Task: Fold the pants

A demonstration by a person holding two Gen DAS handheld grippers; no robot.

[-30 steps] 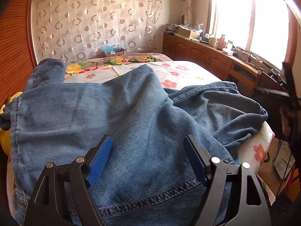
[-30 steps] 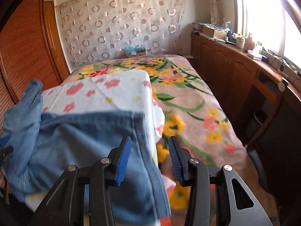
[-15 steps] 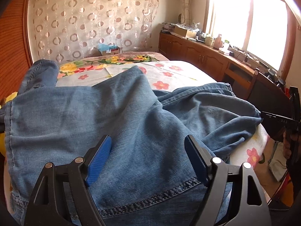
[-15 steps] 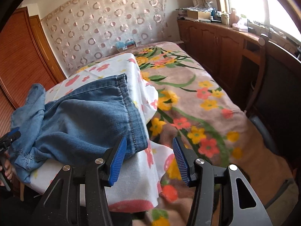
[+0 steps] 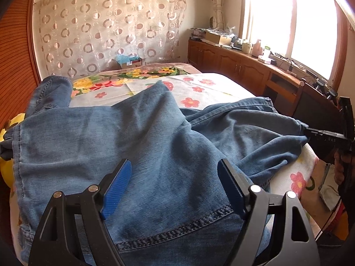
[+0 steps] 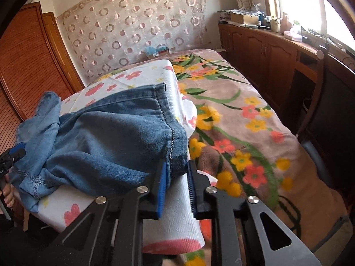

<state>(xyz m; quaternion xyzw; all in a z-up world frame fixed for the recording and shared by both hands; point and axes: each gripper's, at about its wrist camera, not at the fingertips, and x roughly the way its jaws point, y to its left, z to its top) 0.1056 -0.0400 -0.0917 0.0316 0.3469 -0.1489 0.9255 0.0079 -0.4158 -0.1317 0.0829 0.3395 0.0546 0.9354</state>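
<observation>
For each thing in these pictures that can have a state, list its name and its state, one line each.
Jeans: unfolded, rumpled on the bed.
Jeans hem: pinched between the right tongs.
Right tongs: just closed on the hem.
Left tongs: open above the denim.
White flowered cloth: draped over the edge.

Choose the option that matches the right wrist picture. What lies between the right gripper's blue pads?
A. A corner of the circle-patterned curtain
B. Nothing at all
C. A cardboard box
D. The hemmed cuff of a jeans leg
D: the right gripper has just been closing, and the stitched cuff of the jeans sits pinched between its pads.
</observation>
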